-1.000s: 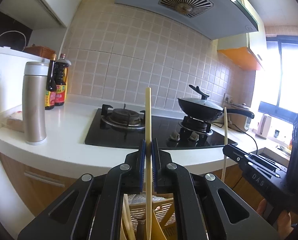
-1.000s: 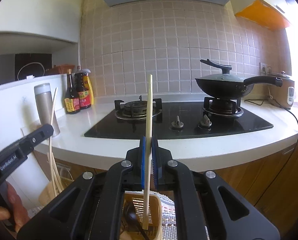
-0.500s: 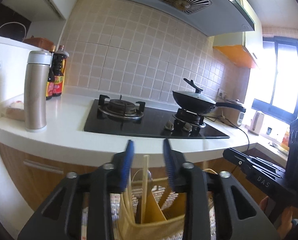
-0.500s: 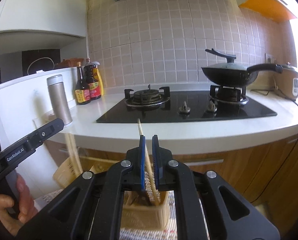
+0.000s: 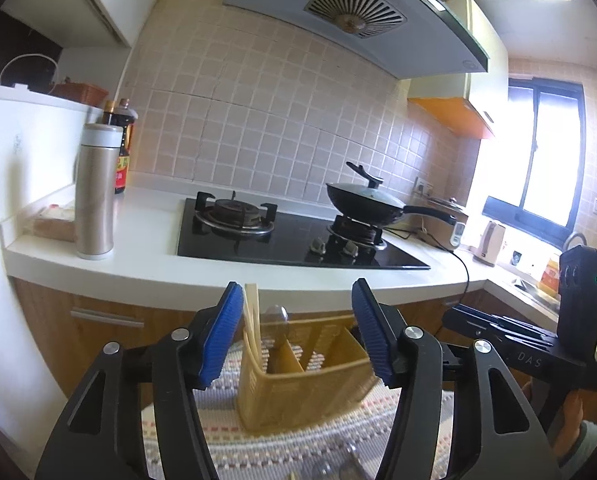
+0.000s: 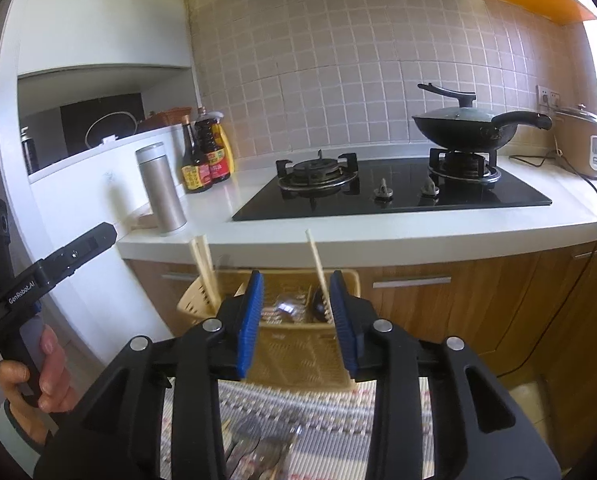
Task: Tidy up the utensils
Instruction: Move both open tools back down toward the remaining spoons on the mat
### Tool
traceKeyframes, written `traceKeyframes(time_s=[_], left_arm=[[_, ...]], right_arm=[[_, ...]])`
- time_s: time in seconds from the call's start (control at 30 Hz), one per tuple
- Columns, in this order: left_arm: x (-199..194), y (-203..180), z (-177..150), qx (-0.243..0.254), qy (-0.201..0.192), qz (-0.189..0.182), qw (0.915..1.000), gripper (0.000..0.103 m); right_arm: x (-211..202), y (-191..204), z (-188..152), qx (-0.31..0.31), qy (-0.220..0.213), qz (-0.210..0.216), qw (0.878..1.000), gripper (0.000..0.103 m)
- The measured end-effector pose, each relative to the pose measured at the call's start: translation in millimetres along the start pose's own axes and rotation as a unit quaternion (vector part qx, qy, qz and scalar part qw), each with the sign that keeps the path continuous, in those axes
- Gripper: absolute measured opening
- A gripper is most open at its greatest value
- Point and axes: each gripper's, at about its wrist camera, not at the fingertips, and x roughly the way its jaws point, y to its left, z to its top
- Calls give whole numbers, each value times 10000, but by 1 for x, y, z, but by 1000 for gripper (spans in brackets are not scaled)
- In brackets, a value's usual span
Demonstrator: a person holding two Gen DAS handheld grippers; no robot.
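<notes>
Kitchen floor: chopsticks (image 5: 253,316) in basket (image 5: 298,384), left gripper (image 5: 298,330) above.

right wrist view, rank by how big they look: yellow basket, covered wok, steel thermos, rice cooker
1. yellow basket, though it sits nearest the camera, which inflates it
2. covered wok, handle included
3. steel thermos
4. rice cooker, partly cut off at the frame edge, so its rank is unsure
</notes>
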Motion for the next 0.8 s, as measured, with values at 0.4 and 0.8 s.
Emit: traceKeyframes(time_s=[0.4,0.8], left_arm=[[7,-6,-54,250,1764,48,9840,57],[71,-2,-150,-209,3940,-615,9168,35]], right_arm=[[23,20,-43,54,1827,-247,9828,39],[83,7,-114,324,3590,-94,9327,22]])
